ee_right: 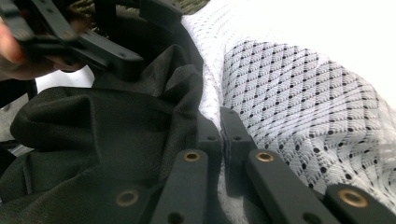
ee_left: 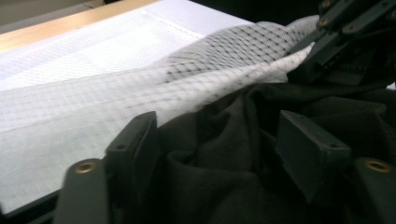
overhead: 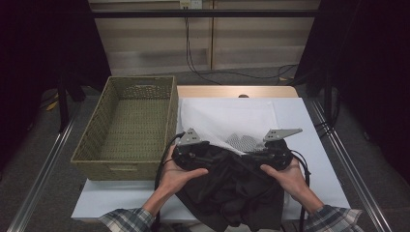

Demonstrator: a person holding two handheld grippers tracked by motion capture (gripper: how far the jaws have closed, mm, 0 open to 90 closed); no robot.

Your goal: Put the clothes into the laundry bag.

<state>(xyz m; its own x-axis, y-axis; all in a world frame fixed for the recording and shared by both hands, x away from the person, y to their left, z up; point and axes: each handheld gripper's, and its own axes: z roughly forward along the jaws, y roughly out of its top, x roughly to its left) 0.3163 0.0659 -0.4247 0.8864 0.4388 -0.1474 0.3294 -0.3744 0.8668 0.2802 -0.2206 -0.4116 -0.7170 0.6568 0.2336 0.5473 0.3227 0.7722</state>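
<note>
Crumpled black cloth [overhead: 232, 186], white mesh bag [overhead: 244, 141]

A black garment [overhead: 232, 186] lies crumpled at the near edge of the table [overhead: 319, 159], partly overhanging it. A white mesh laundry bag [overhead: 227, 123] lies flat behind it toward the far edge, its opening overlapping the garment.

Basket [overhead: 126, 126] blocking left; far cloth [overhead: 290, 116] free.
</note>
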